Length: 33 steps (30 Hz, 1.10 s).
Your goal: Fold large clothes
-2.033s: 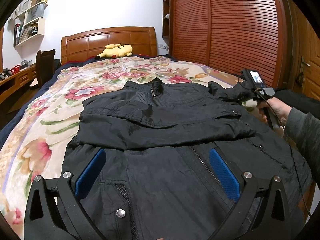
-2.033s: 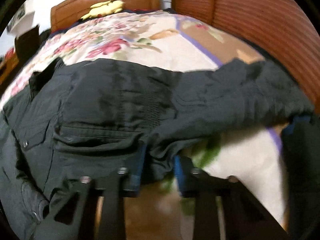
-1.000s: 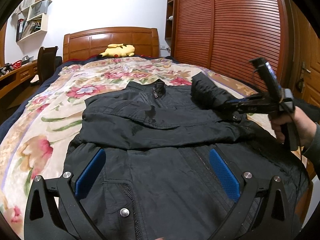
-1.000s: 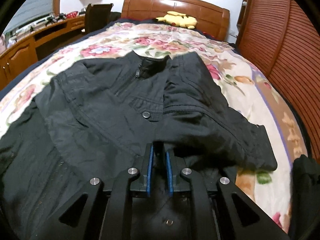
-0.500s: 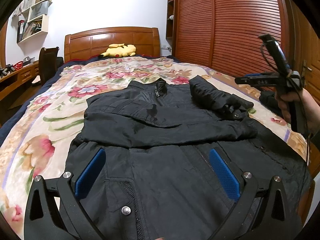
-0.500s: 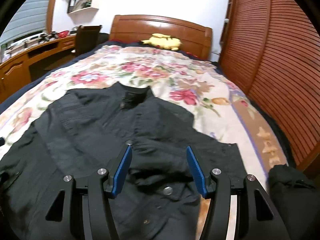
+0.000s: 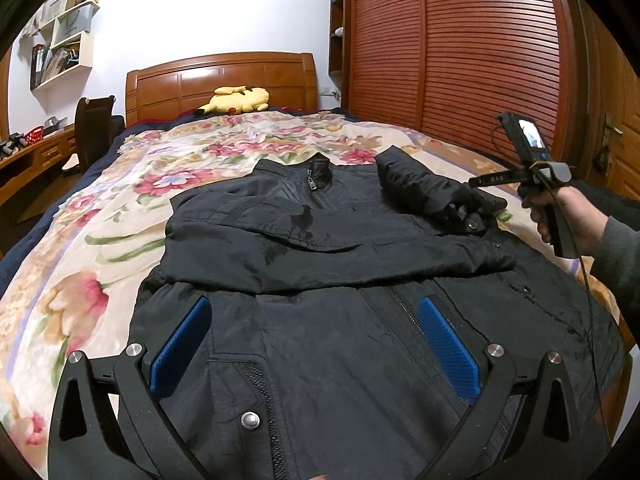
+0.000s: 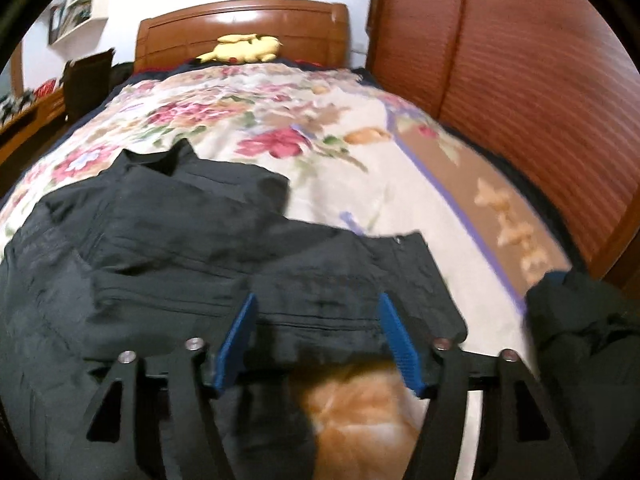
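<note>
A large black jacket (image 7: 332, 264) lies face up on the floral bedspread (image 7: 100, 216), collar toward the headboard. One sleeve is folded across the chest, and the other sleeve (image 7: 424, 188) lies bunched on the right shoulder. My left gripper (image 7: 316, 344) is open and empty, hovering over the jacket's lower front. My right gripper (image 8: 318, 336) is open and empty, low over the bunched sleeve (image 8: 352, 280) at the jacket's right edge. It also shows in the left wrist view (image 7: 480, 180), held by a hand.
A yellow plush toy (image 7: 236, 100) lies by the wooden headboard (image 7: 220, 76). A slatted wooden wardrobe (image 7: 460, 48) runs along the bed's right side. A chair (image 7: 94, 128) and desk stand at the left. Another dark garment (image 8: 588, 320) lies at the bed's right edge.
My right gripper carried the right sleeve up onto the jacket, let it go and opened. It then lifted away and has now come down low over the sleeve. My left gripper stayed put.
</note>
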Motion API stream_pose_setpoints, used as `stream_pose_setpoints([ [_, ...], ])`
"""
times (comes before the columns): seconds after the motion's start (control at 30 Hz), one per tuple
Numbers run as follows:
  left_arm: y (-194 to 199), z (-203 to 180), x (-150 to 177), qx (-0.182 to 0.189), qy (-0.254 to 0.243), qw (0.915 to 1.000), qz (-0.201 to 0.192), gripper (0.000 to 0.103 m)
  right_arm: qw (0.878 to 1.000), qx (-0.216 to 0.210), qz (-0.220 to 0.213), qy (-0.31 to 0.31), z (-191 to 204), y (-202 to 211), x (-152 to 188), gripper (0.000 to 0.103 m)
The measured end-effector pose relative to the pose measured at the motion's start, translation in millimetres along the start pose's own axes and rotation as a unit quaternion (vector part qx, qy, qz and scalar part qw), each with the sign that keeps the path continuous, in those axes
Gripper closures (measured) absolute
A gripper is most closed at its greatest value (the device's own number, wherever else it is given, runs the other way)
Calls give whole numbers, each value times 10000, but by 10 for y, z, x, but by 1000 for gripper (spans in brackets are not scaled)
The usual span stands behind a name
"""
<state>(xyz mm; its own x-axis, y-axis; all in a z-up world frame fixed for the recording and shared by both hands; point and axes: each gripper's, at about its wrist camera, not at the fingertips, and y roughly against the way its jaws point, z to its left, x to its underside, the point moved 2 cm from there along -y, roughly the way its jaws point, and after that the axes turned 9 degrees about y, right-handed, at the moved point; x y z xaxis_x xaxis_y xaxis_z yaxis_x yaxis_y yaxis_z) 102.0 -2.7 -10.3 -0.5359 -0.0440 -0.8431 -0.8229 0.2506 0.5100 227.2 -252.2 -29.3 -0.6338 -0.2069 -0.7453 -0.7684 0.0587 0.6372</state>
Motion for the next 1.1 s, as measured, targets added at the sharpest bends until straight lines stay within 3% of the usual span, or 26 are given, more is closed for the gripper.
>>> stream_pose_setpoints([
  [0.33,-40,-23,10,-40,-29,10000,55,0,9961,103,764,-426,-72,-504,235,21],
  [0.7,-66,2,5,-59,34,9999,88,0,9940,-203,821,-691,-150,-704,307,20],
  [0.8,-69,5,1,-62,35,9999,90,0,9941,-305,800,-664,-257,-699,338,34],
  [0.9,-67,5,2,-64,18,9999,86,0,9950,-416,759,-488,-233,-672,334,54],
  [1.0,-54,15,-5,-54,5,10000,59,0,9960,-530,661,-268,-185,-614,307,83],
  [1.1,-18,17,-2,-17,6,10000,6,0,9978,-339,577,27,-128,-491,259,90],
])
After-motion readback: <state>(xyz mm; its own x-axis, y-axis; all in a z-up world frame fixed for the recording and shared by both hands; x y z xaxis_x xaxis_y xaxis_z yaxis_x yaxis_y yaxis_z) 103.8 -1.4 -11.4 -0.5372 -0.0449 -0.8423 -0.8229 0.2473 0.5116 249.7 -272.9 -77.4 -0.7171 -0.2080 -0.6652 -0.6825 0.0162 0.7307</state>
